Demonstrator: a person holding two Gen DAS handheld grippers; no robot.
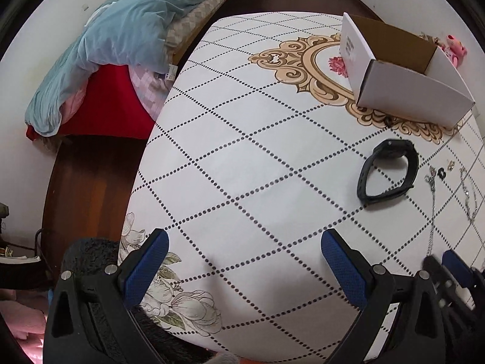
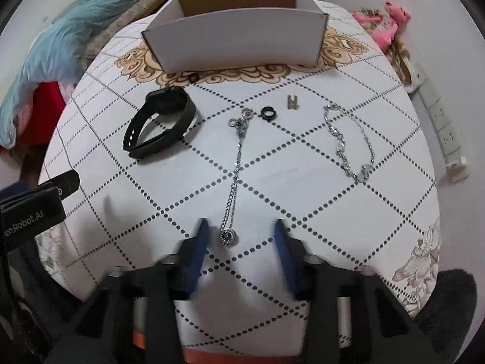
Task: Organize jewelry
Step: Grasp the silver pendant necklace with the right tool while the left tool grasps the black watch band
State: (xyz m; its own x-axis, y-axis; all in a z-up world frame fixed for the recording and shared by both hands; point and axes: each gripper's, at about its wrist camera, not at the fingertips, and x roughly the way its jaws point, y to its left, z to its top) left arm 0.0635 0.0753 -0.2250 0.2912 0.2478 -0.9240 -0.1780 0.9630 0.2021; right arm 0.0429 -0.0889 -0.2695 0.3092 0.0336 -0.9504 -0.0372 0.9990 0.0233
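Note:
An open white cardboard box (image 2: 236, 45) stands at the table's far side; it also shows in the left wrist view (image 1: 412, 91). In front of it lie a black watch (image 2: 160, 121), a silver pendant necklace (image 2: 236, 166), a small black ring (image 2: 267, 112), a silver clip (image 2: 292, 102) and a silver bracelet (image 2: 351, 142). The watch (image 1: 388, 171) also shows in the left wrist view. My right gripper (image 2: 241, 230) is open, its fingers on either side of the necklace's pendant (image 2: 228, 236). My left gripper (image 1: 242, 242) is open and empty over bare tablecloth.
The table (image 1: 242, 151) has a white cloth with dotted diamonds. A bed with a blue quilt (image 1: 121, 36) stands to the left. Pink toys (image 2: 391, 21) and a power strip (image 2: 439, 121) lie at the right edge. A dark ring (image 2: 193, 77) lies by the box.

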